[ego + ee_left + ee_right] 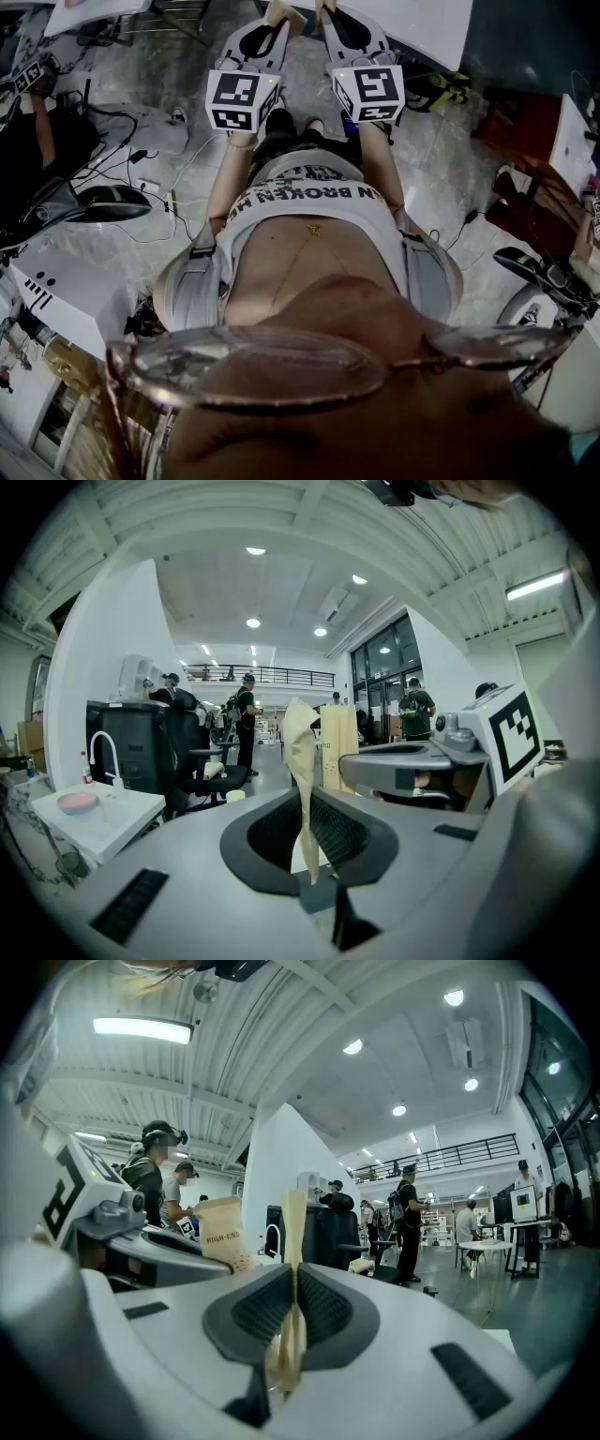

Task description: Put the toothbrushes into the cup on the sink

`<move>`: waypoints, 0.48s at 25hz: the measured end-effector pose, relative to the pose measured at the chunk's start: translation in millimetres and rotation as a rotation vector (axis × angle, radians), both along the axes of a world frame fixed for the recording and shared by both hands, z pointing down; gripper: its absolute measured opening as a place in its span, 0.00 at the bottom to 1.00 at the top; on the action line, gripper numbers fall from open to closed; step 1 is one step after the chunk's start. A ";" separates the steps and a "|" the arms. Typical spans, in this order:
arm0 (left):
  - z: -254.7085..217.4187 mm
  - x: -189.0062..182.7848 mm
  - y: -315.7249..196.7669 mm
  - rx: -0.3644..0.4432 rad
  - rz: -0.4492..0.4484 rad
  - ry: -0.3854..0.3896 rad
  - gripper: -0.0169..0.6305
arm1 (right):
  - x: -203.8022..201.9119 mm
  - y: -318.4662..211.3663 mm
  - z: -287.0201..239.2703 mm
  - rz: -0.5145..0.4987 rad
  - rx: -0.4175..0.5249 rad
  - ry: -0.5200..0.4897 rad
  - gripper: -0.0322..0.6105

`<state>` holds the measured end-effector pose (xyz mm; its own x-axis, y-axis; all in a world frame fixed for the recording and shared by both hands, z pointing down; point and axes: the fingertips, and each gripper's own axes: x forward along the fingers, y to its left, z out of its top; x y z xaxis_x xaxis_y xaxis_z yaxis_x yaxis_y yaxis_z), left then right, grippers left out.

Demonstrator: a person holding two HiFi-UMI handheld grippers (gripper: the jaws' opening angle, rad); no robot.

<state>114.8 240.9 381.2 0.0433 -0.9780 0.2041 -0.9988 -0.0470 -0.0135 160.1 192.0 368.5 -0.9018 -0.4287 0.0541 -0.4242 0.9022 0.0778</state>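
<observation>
Both grippers are held side by side at chest height, pointing forward. My left gripper (307, 832) is shut on a tan paper packet (302, 752) that stands upright between its jaws. My right gripper (293, 1312) is shut on a second tan packet (292, 1241), which I see edge-on. In the head view the left gripper (279, 21) and right gripper (328, 17) sit at the top with tan tips showing. A white sink (122, 822) with a curved tap (101, 754) and a pink round thing (77, 802) lies far left in the left gripper view. No cup can be made out.
Several people stand in the hall ahead (246, 714). A black cabinet (127, 747) and an office chair (202, 771) stand behind the sink. Cables (141, 159) and white boxes (66, 291) lie on the floor at the left, and a red seat (525, 122) is at the right.
</observation>
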 end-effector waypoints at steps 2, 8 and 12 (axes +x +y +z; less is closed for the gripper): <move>0.0 5.1 -0.8 -0.001 -0.001 0.002 0.08 | 4.9 0.7 0.5 -0.010 -0.004 -0.013 0.11; 5.1 17.7 -1.8 0.002 -0.004 0.020 0.08 | 24.6 -4.0 6.3 -0.011 -0.048 -0.050 0.11; 11.2 12.2 -6.1 -0.010 -0.011 0.035 0.08 | 25.6 -12.0 9.2 -0.002 -0.079 -0.070 0.11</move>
<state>127.0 234.7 392.5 0.0397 -0.9764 0.2123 -0.9991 -0.0358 0.0223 185.8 180.0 377.7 -0.9053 -0.4241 0.0249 -0.4246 0.9051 -0.0235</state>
